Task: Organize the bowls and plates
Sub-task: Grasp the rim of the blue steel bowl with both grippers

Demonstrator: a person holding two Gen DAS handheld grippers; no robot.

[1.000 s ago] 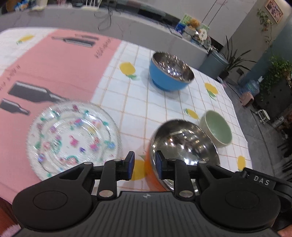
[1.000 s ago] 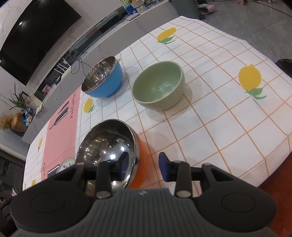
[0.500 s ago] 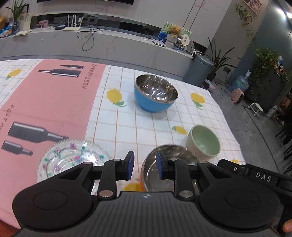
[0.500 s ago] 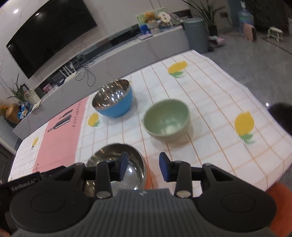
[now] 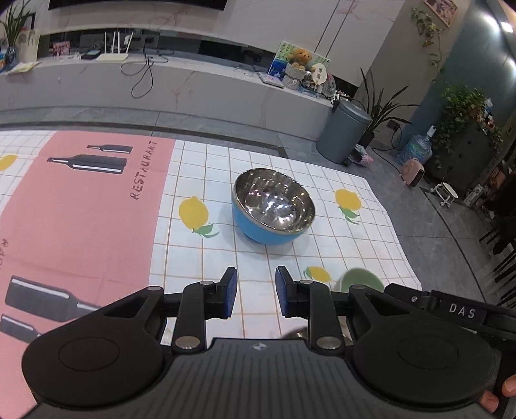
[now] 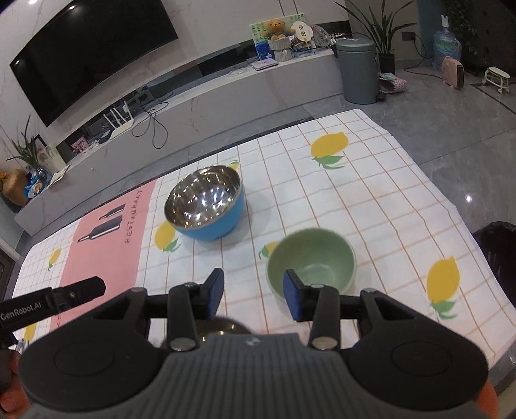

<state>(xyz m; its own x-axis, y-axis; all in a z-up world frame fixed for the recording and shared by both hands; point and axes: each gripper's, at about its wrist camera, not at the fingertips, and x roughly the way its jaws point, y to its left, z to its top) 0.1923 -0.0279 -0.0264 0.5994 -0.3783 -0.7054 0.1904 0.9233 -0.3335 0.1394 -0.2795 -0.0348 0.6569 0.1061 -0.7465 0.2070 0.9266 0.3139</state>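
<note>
Blue bowl (image 5: 273, 211) w/ shiny steel inside, upright; green bowl (image 6: 311, 261) nearby.

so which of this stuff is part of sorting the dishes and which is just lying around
Part of the job:
blue bowl
green bowl
steel bowl, mostly hidden behind the right gripper

Just lying about:
grey bin
teddy bear
television
water bottle

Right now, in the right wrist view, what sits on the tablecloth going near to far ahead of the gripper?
Steel bowl rim just under the right gripper → green bowl → blue bowl → lemon print near the far edge.
</note>
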